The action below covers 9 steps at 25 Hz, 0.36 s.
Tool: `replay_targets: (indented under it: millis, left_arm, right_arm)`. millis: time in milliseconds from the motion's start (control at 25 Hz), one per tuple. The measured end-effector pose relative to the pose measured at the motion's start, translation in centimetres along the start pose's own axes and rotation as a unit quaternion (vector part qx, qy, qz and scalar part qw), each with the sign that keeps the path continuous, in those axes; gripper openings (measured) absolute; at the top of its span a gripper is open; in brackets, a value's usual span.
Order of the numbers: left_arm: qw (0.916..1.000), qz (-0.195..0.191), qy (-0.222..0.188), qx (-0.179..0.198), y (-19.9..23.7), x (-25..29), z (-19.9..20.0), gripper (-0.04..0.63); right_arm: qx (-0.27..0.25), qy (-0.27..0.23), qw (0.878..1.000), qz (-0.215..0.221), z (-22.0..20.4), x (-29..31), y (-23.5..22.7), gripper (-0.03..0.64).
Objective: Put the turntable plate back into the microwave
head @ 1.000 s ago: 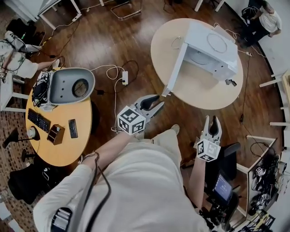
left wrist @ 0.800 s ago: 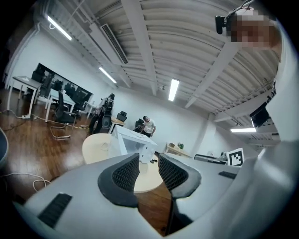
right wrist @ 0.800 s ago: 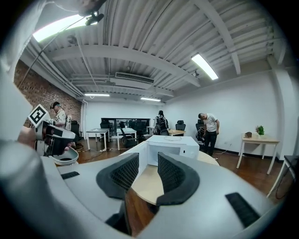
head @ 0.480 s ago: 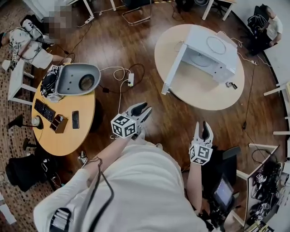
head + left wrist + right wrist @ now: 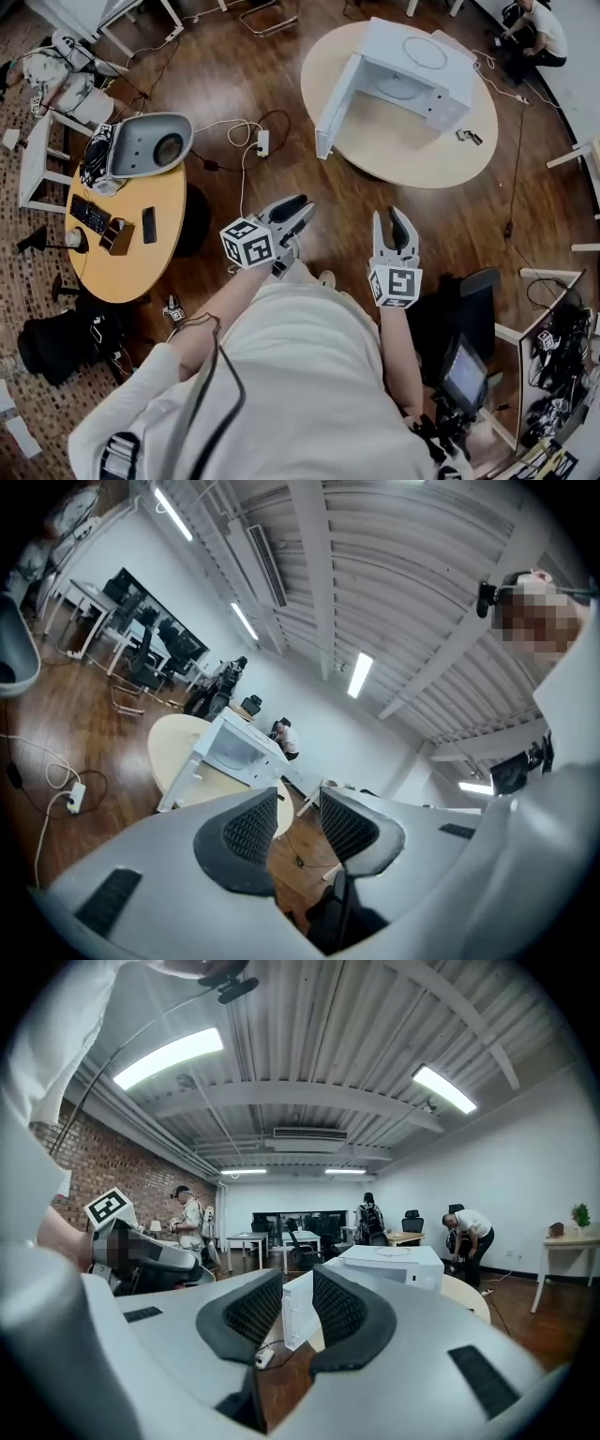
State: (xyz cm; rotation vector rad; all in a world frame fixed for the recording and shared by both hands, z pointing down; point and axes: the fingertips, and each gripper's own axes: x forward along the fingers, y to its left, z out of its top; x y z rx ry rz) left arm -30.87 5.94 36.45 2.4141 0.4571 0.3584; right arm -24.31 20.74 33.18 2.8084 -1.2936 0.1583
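In the head view, the microwave (image 5: 448, 86) stands on a round table (image 5: 403, 155) well ahead of the person, its door (image 5: 330, 101) swung wide open. The turntable plate (image 5: 424, 52) appears to lie as a pale disc on the microwave's top, not in the cavity. Both grippers are held out over the wooden floor (image 5: 225, 84), far from the table. The left gripper (image 5: 298, 214) points up and to the right with its jaws parted and nothing between them. The right gripper (image 5: 389, 223) points straight up the picture, its jaws also parted and empty. To the left stands a smaller table (image 5: 131, 267), and a power strip (image 5: 262, 142) lies on the floor.

In the left gripper view, the two ribbed pads stand moderately apart with only the distant floor and table showing between them.

In the right gripper view, the jaws have just been closing but a clear gap remains. Only the far-off microwave door shows through it, and nothing is held. The plate shows flat on the microwave's top.
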Motion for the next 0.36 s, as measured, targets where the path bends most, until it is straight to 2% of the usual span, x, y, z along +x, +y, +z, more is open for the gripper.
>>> replay_targets:
  millis: [200, 360]
  left_arm:
    - [0.9976, -0.057, 0.001, -0.04, -4.0, 0.4, -1.1, 0.151]
    - [0.9911, -0.099, -0.003, -0.088, -7.2, 0.6, -2.0, 0.196]
  right_arm:
    - [0.014, -0.018, 0.999, 0.034, 1.0, -0.9, 1.3, 0.109]
    - [0.028, -0.031, 0.997, 0.058, 1.6, -1.7, 2.5, 0.109]
